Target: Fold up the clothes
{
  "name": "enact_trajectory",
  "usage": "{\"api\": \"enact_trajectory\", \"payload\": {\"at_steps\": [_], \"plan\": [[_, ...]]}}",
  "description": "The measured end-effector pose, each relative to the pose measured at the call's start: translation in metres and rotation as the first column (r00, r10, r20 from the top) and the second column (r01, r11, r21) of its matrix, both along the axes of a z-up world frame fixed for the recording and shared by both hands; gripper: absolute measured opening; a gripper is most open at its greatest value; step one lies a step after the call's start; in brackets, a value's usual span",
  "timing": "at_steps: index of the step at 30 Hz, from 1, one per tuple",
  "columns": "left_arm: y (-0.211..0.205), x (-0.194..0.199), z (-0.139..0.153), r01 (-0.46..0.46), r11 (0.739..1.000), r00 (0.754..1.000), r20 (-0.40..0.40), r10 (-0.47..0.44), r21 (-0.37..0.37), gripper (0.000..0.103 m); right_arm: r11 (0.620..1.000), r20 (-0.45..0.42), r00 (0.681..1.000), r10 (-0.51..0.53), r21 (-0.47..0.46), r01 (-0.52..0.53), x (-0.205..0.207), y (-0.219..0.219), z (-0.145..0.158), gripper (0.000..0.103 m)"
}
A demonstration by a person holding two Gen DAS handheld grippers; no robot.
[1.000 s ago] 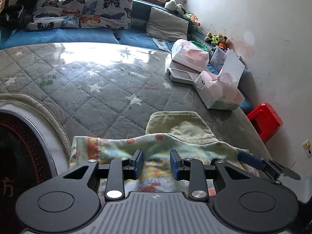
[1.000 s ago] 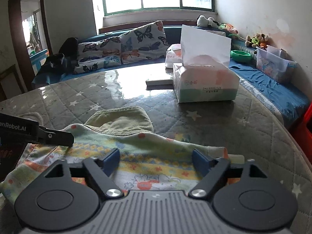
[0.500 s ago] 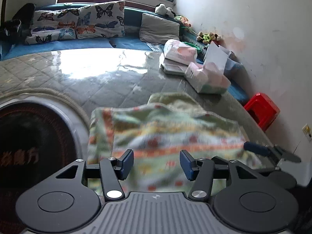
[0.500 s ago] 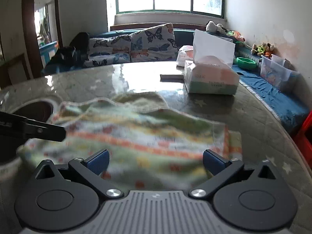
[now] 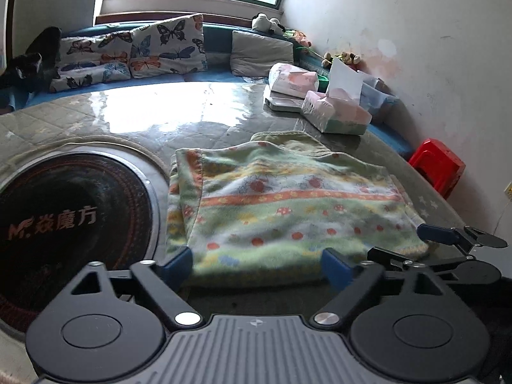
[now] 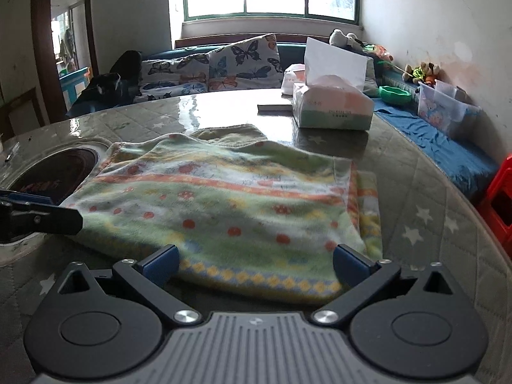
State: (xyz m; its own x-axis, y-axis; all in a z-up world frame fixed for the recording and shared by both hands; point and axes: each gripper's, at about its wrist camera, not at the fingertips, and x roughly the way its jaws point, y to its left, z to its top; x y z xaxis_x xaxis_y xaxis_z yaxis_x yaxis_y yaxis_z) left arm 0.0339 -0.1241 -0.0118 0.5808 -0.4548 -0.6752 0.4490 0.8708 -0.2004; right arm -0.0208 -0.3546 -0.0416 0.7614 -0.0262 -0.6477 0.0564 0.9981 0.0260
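Beside the round black burner (image 5: pixel 64 224), to its right, the patterned fleece garment (image 5: pixel 288 204) lies folded flat on the quilted table (image 6: pixel 432 192). The left gripper (image 5: pixel 256 264) hovers at the garment's near edge, jaws spread wide and empty; the right gripper (image 6: pixel 254 260) likewise gapes empty. Risk: a fresh pinch may catch only the top layer, so the fold would slide apart.

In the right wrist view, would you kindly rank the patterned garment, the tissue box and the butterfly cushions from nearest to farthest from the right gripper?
1. Patterned garment, directly ahead of the right gripper.
2. Tissue box, farther back, right of centre.
3. Butterfly cushions, on the bench under the window.
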Motion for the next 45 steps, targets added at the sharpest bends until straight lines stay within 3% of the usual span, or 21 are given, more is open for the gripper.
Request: {"api": "enact_trajectory", "payload": {"at_steps": [4, 13, 45], "plan": [[0.004, -0.01, -0.003, 0.002, 1.0, 1.0, -0.001, -0.002, 0.028, 0.103, 1.0, -0.009, 1.0, -0.009, 0.012, 0.009, -0.007, 0.001, -0.001, 0.103], [0.014, -0.022, -0.016, -0.021, 0.998, 0.998, -0.066, 0.024, 0.053, 0.103, 0.998, -0.05, 0.997, -0.056, 0.001, 0.057, -0.018, 0.007, -0.003, 0.103], [0.009, -0.026, -0.018, -0.04, 0.993, 0.997, -0.062, 0.047, 0.107, 0.103, 0.989, -0.109, 0.983, -0.147, -0.003, 0.147, -0.022, 0.01, -0.004, 0.103]]}}
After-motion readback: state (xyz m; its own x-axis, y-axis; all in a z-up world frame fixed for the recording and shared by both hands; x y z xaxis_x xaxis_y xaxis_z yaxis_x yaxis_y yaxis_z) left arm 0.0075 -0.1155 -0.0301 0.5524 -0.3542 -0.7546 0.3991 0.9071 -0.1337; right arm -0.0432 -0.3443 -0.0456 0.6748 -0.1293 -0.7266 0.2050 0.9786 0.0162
